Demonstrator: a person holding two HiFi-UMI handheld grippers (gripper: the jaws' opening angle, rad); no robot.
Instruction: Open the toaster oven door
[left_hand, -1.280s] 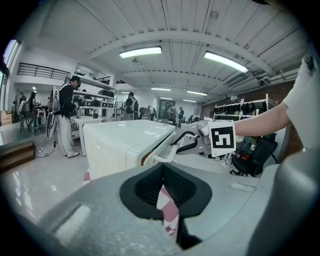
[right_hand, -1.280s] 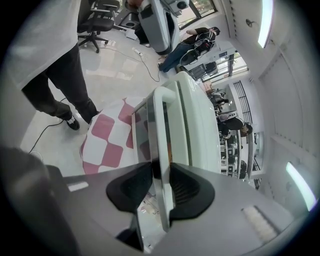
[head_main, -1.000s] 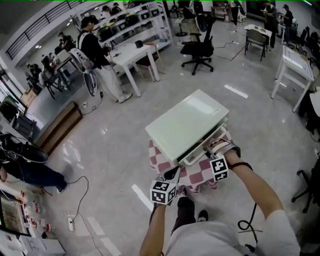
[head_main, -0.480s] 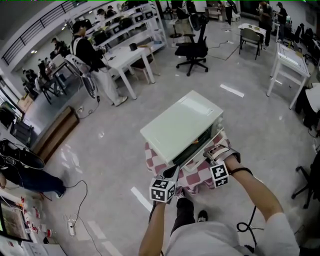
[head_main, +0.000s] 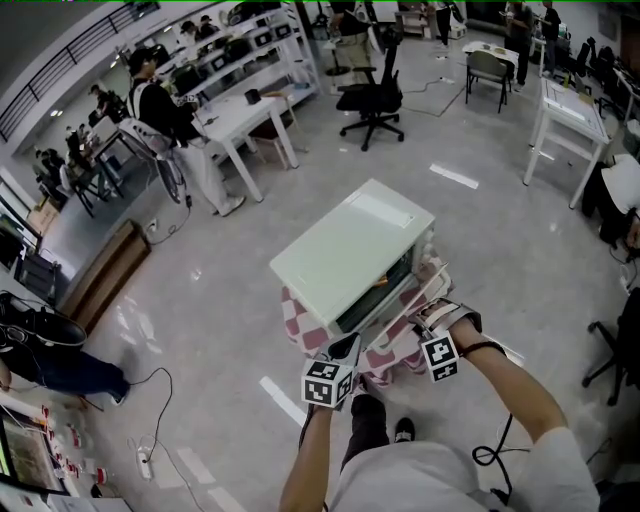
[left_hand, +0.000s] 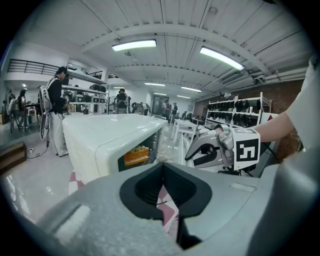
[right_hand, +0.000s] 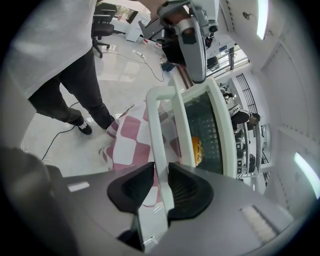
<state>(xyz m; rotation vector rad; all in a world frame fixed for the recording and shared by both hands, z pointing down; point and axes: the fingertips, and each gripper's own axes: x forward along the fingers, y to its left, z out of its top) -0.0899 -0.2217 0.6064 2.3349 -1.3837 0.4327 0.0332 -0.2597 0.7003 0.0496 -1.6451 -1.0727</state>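
Observation:
A pale green toaster oven (head_main: 350, 250) stands on a small table under a pink-and-white checked cloth (head_main: 300, 315). Its glass door (right_hand: 202, 130) hangs partly open, and something orange (left_hand: 136, 155) lies inside. The white door handle (right_hand: 156, 145) runs between the pads of my right gripper (right_hand: 161, 187), whose jaws are closing on it; in the head view this gripper (head_main: 425, 315) is at the oven's front right. My left gripper (head_main: 345, 350) hovers at the table's front edge, shut and holding nothing, a short way from the oven (left_hand: 110, 140).
The oven's table stands alone on a glossy grey floor. A person (head_main: 165, 125) stands by white desks (head_main: 235, 115) at the far left. Office chairs (head_main: 365, 85) and more white tables (head_main: 565, 120) are further back. A black cable (head_main: 490, 450) lies by my feet.
The oven door has swung from nearly closed to well ajar. My right gripper has come down and towards me with the handle. The left gripper has barely moved.

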